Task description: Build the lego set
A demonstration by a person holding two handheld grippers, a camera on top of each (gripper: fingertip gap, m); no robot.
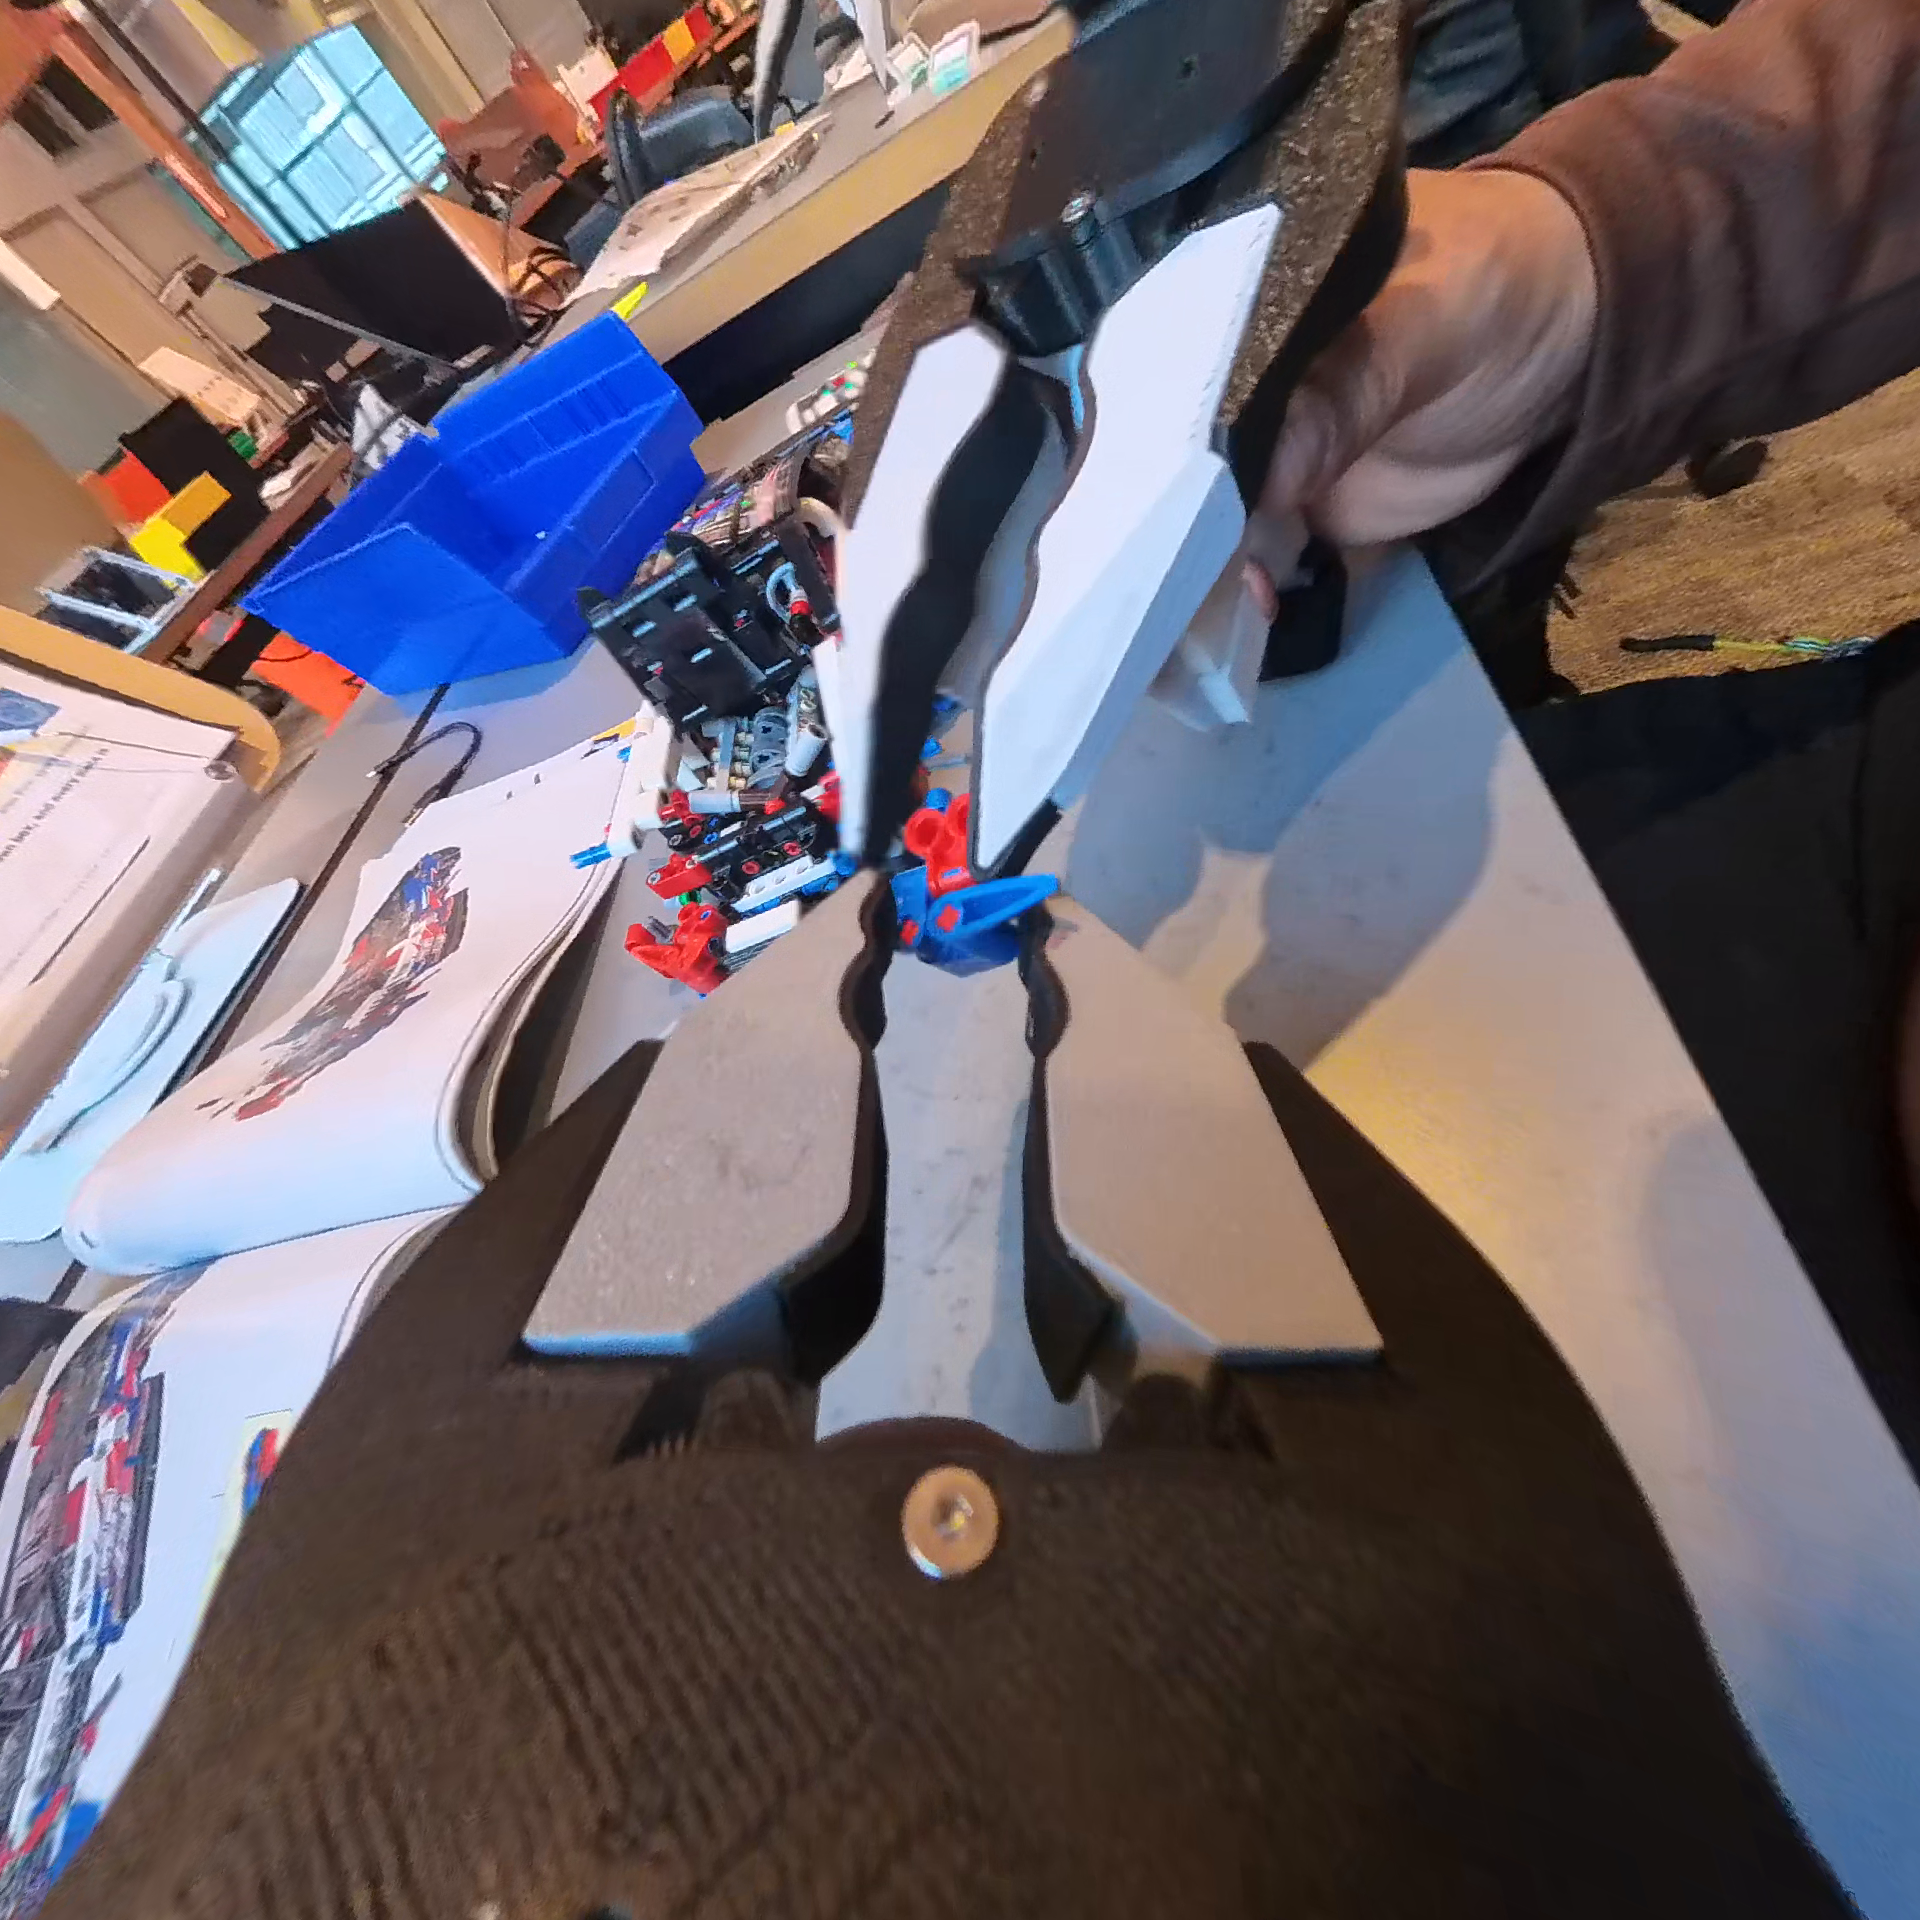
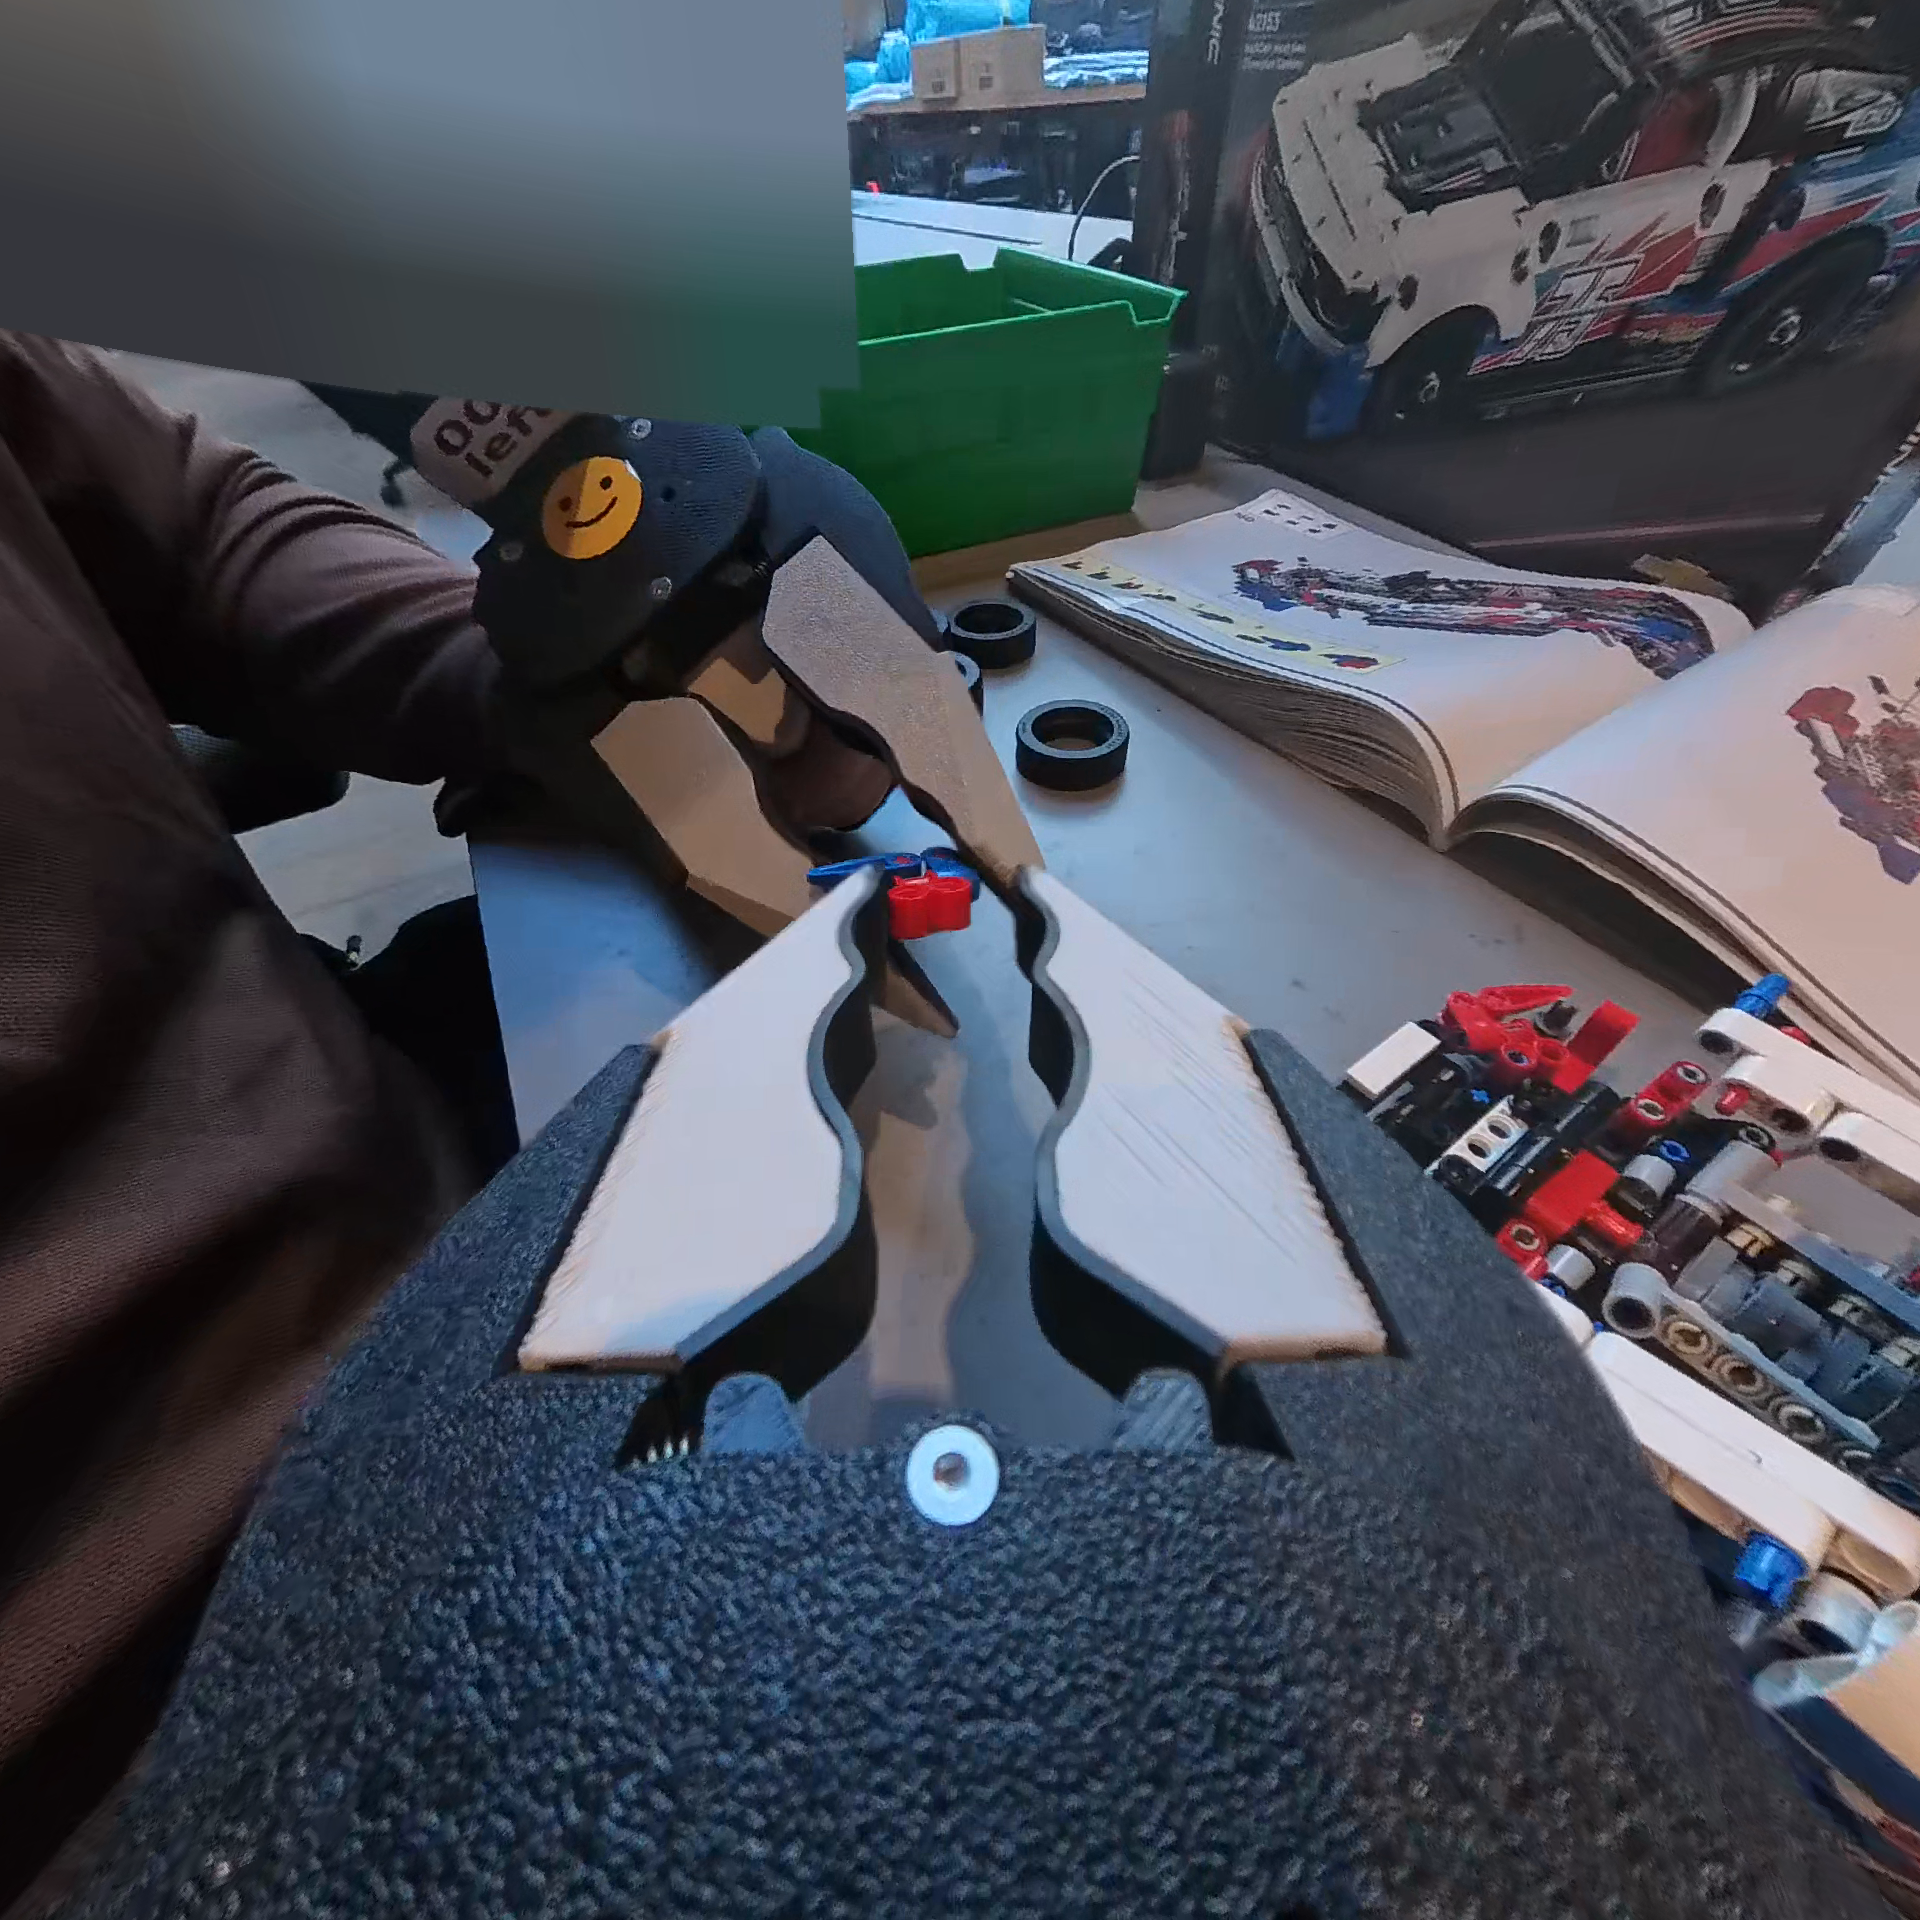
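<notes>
Left wrist view shows the left gripper (image 1: 961,914) with its jaws part open around a small blue piece (image 1: 971,920), apparently pinching it at the tips, though I cannot tell how firm the contact is. Opposite it, the right gripper (image 2: 940,894) is likewise part open, its tips flanking a red connector (image 2: 928,902) seated on the blue piece; whether it clamps the connector is unclear. Both pieces hang just above the bench (image 2: 1247,883), near its edge. They look light, rigid and slick, so hold flat faces, not pins, and press squarely. Beyond lie the half-built car chassis (image 2: 1621,1174), the open instruction book (image 2: 1455,707) and two loose tyres (image 2: 1072,744).
</notes>
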